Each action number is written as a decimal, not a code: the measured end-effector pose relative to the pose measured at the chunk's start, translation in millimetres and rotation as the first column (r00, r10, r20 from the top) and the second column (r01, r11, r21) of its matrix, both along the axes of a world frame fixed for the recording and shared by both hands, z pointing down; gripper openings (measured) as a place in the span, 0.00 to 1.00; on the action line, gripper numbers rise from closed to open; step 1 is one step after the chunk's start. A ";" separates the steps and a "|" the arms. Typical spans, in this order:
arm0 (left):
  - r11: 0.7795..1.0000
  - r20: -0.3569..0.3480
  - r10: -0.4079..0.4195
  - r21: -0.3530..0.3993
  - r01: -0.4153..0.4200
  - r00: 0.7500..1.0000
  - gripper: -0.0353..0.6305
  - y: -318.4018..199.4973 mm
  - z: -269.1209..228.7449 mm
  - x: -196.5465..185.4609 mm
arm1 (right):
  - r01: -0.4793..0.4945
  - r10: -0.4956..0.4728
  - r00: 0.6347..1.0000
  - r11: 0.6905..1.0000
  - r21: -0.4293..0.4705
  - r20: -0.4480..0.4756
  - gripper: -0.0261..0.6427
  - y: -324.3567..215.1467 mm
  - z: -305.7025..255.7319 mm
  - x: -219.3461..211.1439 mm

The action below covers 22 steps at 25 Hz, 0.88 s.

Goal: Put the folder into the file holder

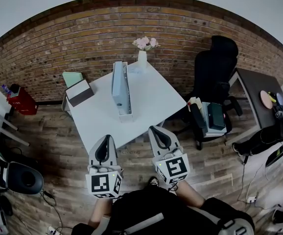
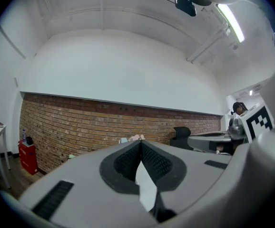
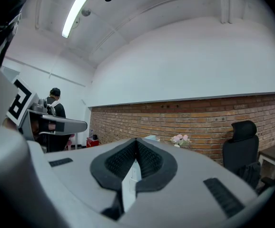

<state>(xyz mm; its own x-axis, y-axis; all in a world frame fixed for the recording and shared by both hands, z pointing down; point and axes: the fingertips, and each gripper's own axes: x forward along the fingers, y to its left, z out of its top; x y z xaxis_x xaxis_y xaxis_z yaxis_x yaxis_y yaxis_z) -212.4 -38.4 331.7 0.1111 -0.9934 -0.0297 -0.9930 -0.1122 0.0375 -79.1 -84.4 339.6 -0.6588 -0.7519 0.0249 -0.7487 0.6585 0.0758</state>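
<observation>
folder, pale green and flat [image 1: 73, 77], lies at the far left corner of the white square table [image 1: 156, 99], partly hidden behind a white-topped box with a dark brown side [image 1: 80, 92]. whether the two touch i cannot tell. further right, about the middle of the table, stands the tall, narrow, grey-blue file holder [image 1: 121, 88], upright and well apart from the folder. at the table's far corner, just beyond the file holder, is a white vase of pink flowers [image 1: 142, 56]. to the right of the table stands a black office chair [image 1: 215, 70].

at the near edge of the table, the left gripper [image 1: 105, 137] hangs with its jaws pressed together at the tips and nothing between them; its own view [image 2: 140, 142] shows the dark ribbed pads meeting. beside it, the right gripper [image 1: 154, 129] points at the table's near corner, and its own view [image 3: 136, 140] shows its jaws drawn together too, holding nothing. both grippers are well apart from the folder and the file holder.
</observation>
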 end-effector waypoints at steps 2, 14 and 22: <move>1.000 0.001 0.006 0.001 -0.006 1.000 0.09 0.4 -0.1 4.8 | -0.005 0.005 1.000 1.000 0.000 0.002 0.05 1.3 0.3 4.8; 0.999 -0.001 0.031 -0.012 -0.031 1.000 0.09 1.9 5.2 21.7 | -0.032 0.032 0.999 0.999 0.036 -0.003 0.05 17.5 -8.1 32.4; 1.000 0.010 0.016 -0.020 -0.016 1.000 0.09 4.9 8.9 17.6 | -0.037 0.037 0.999 0.999 0.024 -0.004 0.05 23.2 -4.3 38.7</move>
<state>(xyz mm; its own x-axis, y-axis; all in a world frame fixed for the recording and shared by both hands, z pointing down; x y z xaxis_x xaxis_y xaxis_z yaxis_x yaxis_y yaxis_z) -194.8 -33.5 340.6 0.1274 -0.9918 -0.0083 -0.9914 -0.1276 0.0301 -40.4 -61.2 335.3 -0.6301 -0.7764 0.0090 -0.7725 0.6280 0.0943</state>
